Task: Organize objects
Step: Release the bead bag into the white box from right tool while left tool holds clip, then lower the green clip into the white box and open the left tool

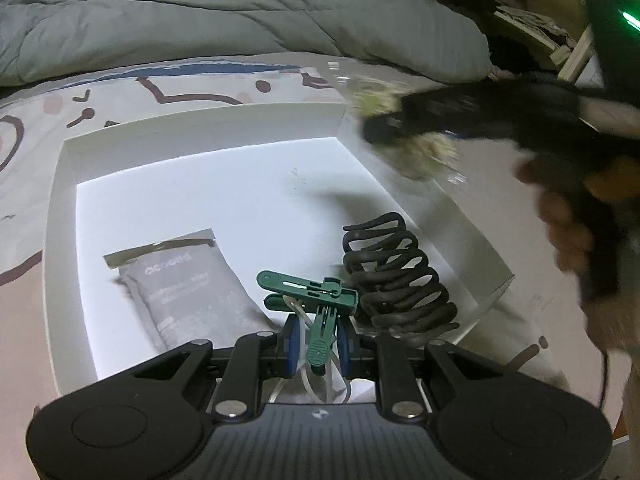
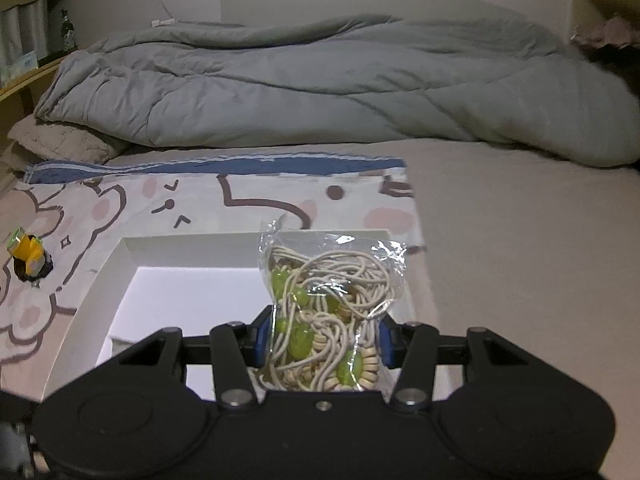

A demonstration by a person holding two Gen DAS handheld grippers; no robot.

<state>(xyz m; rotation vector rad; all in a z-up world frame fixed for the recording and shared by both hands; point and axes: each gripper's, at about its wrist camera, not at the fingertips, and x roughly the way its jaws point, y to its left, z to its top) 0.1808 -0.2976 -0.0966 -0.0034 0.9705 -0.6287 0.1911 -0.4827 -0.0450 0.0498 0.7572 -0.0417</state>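
Here the left gripper (image 1: 318, 346) has its fingers (image 1: 294, 346) closed tight on a green clothes peg (image 1: 316, 300), which carries pale cord looped beneath it; the peg hangs low over the near end of a shallow white box (image 1: 192, 128). In that box lie a grey sachet (image 1: 188, 288) to the left of the peg and a black coiled hair clip (image 1: 396, 276) just to its right, standing against the right wall. The right gripper (image 2: 322, 340) has its fingers (image 2: 264, 338) part-way open and pressed on either side of a clear bag of cream cord and green beads (image 2: 328, 304); the bag stands up between them, above the box's right side. From the left wrist view the same gripper, blurred, shows at the upper right over the box's far right corner, with a person's hand (image 1: 568, 216) around its handle. The box rests on a cartoon-patterned cloth (image 2: 120, 208) spread on the bed (image 2: 520, 220). A small yellow and black object (image 2: 28, 258) sits on the cloth well to the left of the box. Beyond everything, a rumpled grey duvet (image 2: 320, 80) stretches across the bed.
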